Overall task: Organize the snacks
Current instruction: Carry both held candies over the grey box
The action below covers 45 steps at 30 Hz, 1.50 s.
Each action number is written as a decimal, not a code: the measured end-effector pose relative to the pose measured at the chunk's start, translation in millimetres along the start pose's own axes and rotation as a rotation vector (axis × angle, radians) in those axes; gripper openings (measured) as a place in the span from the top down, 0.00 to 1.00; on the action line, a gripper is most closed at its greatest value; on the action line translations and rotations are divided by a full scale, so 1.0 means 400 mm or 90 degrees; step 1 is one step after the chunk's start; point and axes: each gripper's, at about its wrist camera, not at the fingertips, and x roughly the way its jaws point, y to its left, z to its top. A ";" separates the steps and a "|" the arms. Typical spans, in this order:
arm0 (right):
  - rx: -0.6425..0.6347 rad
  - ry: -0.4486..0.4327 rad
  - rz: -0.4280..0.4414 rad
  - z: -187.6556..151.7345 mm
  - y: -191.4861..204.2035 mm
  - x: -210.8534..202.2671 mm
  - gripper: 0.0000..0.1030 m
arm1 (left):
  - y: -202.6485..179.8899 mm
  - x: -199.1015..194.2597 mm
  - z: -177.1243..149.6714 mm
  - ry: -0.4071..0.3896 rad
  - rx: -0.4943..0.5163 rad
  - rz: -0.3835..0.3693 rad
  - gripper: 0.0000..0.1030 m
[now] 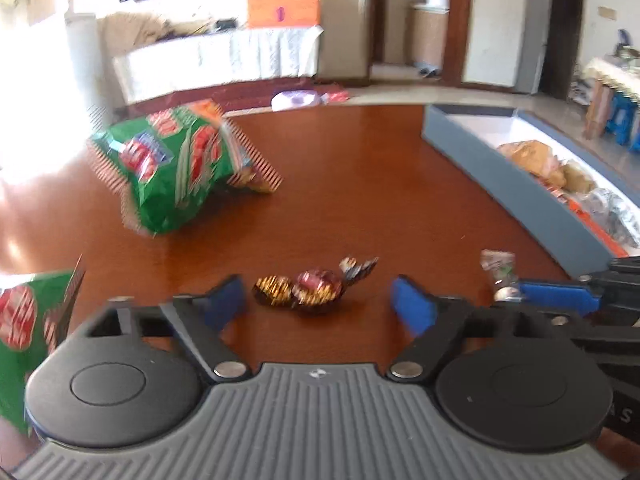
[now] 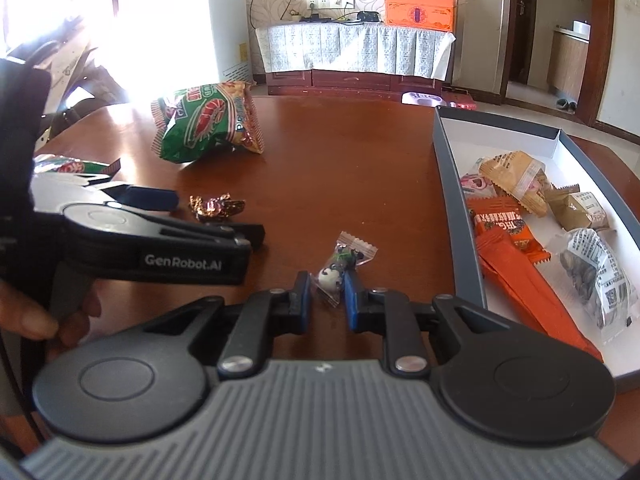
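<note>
A dark red and gold wrapped candy (image 1: 304,290) (image 2: 216,206) lies on the brown table (image 1: 360,184). It sits between the blue fingertips of my left gripper (image 1: 318,304) (image 2: 208,216), which is open, with gaps on both sides. My right gripper (image 2: 328,296) (image 1: 516,292) is shut on a small clear-wrapped candy (image 2: 334,276) (image 1: 498,272) with a white sweet inside, just above the table. To the right stands a grey box (image 2: 456,208) (image 1: 500,184) with a white inside, holding several snack packets (image 2: 516,184).
A green shrimp-chip bag (image 1: 176,168) (image 2: 208,124) lies far left on the table, and a second green bag (image 1: 24,328) (image 2: 72,166) sits by the left gripper. A person's hand (image 2: 32,320) holds the left gripper's handle. Beyond the table are a cloth-covered cabinet (image 2: 352,52) and an orange carton (image 2: 418,0).
</note>
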 end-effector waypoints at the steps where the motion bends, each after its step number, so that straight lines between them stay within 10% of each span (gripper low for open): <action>1: 0.000 0.000 0.000 0.002 0.001 0.002 0.80 | 0.000 0.000 0.002 -0.003 0.004 -0.005 0.51; 20: -0.007 -0.017 -0.006 0.011 -0.001 -0.017 0.79 | -0.021 -0.011 0.011 0.001 0.003 0.008 0.92; 23: -0.008 -0.007 -0.003 0.010 0.001 -0.008 0.79 | -0.019 -0.021 0.001 0.007 0.023 0.019 0.61; 24: -0.010 -0.004 -0.001 0.010 0.003 -0.005 0.79 | -0.017 -0.025 -0.004 0.005 0.032 0.026 0.21; 25: -0.012 -0.003 0.001 0.010 0.004 -0.004 0.79 | -0.015 -0.031 -0.011 -0.002 0.039 0.038 0.05; 30: -0.017 0.003 0.009 0.005 0.008 -0.001 0.79 | 0.000 -0.043 -0.037 0.003 0.071 0.028 0.06; 32: -0.012 0.005 0.010 0.003 0.005 0.000 0.80 | 0.008 -0.047 -0.038 -0.001 0.066 0.016 0.18; 34: -0.015 0.005 0.011 0.003 0.006 -0.001 0.80 | 0.023 -0.049 -0.033 -0.001 0.045 -0.016 0.75; 45: -0.007 -0.013 0.015 0.013 0.004 -0.018 0.79 | -0.004 -0.062 -0.026 -0.004 0.044 -0.006 0.75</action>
